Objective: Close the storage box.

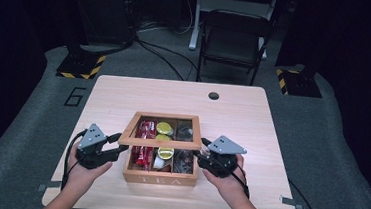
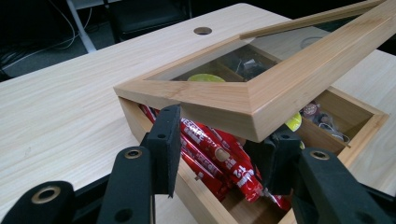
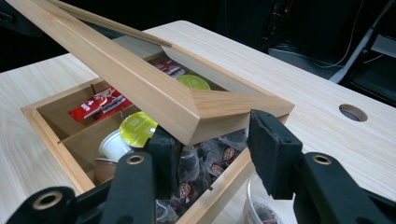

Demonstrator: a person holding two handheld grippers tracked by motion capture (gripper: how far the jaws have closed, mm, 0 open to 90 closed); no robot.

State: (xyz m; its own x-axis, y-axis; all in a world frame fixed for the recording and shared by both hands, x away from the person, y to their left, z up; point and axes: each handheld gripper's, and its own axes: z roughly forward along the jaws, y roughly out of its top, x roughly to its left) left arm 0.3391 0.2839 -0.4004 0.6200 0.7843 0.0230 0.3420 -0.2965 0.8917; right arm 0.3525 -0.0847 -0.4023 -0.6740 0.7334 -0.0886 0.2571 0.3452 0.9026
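Gripping lid (image 1: pixel 162 130) corners — left gripper (image 1: pixel 118 144), right gripper (image 1: pixel 197 153)

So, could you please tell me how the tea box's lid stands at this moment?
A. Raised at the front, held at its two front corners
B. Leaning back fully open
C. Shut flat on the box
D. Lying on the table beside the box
A: the lid tilts up off the tea box, with the left hand-held gripper and the right hand-held gripper each straddling a front corner.
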